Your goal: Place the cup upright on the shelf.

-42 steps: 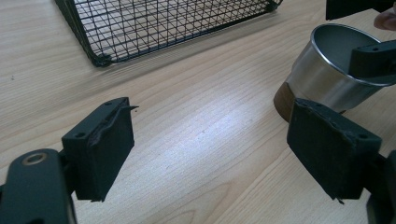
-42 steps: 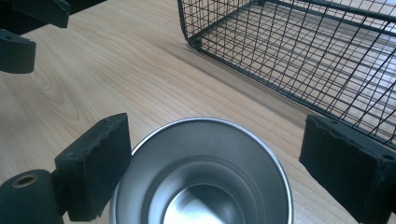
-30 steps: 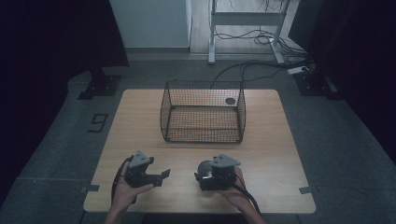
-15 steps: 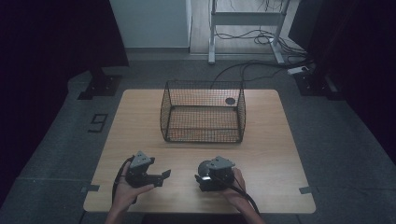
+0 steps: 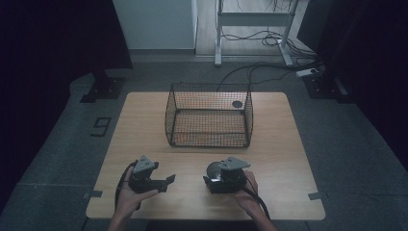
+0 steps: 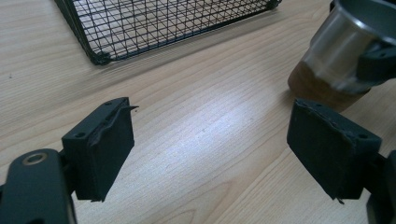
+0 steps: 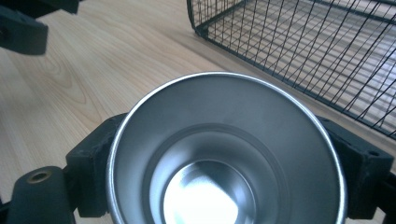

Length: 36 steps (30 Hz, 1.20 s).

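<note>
Steel cup [image 7: 224,154], a round brushed-metal tumbler with a flared rim and a brown band at its base, stands upright near the front edge of the pale wooden table [image 5: 288,144], a little right of the middle. My right gripper [image 5: 225,177] has just been closing, and the cup is between its jaws: in the right gripper view the black pads sit against the cup wall on both sides, so I judge the grasp made. My left gripper [image 6: 215,154] is released, jaws wide apart over bare wood, just left of the cup and apart from it.

Step in hand, by my reading: securing the cup before a lift. The black wire-mesh basket [image 5: 209,115] sits toward the table's far edge, open-topped, well apart from the cup. The next move calls for a straight lift clear of the table, then a carry over the basket's near wall without tilting.

Cup interior is empty, bright and reflective.
</note>
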Motion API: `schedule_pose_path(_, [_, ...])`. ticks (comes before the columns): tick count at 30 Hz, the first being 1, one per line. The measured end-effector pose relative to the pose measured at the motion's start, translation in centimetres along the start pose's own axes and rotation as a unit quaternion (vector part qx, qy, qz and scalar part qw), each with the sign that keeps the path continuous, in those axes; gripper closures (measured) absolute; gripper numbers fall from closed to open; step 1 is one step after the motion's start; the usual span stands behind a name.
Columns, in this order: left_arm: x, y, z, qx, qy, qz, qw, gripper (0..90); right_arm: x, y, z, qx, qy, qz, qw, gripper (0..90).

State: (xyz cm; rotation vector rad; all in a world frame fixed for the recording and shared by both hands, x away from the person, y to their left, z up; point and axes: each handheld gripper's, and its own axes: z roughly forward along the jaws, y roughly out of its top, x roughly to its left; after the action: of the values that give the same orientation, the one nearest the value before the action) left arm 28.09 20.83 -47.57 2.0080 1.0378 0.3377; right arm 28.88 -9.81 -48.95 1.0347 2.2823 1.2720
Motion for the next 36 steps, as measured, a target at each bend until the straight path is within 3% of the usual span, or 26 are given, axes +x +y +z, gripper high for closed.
schedule_pose_path(12, [0.2,0.0,0.0,0.001,0.000,-0.003,1.0000,15.2,-0.5,1.9,-2.1,-0.027,0.018,-0.002,0.9995,13.3])
schedule_pose_path(13, [0.2,0.0,-0.1,-0.005,-0.015,-0.008,0.9998,15.2,-0.7,2.1,-2.4,-0.029,0.023,0.000,0.9993,13.3])
schedule_pose_path(21, [0.3,0.0,-0.2,-0.005,-0.012,-0.008,0.9999,15.2,-1.2,3.7,-3.5,-0.048,0.011,-0.009,0.9987,13.3])
schedule_pose_path(36, [0.3,0.0,-0.4,-0.007,-0.010,-0.008,0.9999,15.2,-1.4,7.2,-3.4,-0.063,0.013,-0.028,0.9975,13.3])
